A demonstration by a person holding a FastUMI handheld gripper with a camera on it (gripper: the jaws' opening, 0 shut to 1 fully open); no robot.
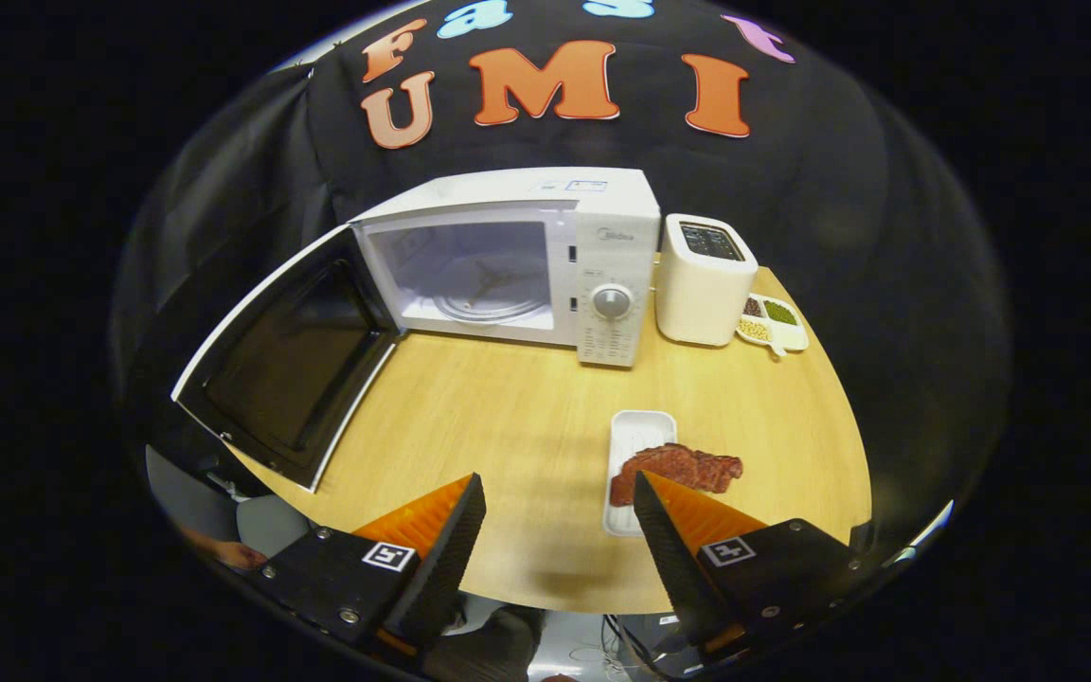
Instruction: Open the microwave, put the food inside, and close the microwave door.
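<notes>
A white microwave (545, 260) stands at the back of the wooden table (498, 417). Its door (285, 365) is swung wide open to the left, and the glass turntable (489, 294) shows inside the empty cavity. A white rectangular tray (635, 431) lies on the table in front of the microwave's control panel, with a slab of red meat (683, 469) lying across its near half and overhanging its right side. My gripper (560, 488) is open above the table's near edge, with nothing between its fingers. The right fingertip (650, 493) overlaps the tray's near part.
A white toaster (702, 279) stands right of the microwave. Beside it lies a small divided dish (773, 322) of grains and beans. The open door reaches out past the table's left edge. Bare tabletop lies between the fingers and the microwave.
</notes>
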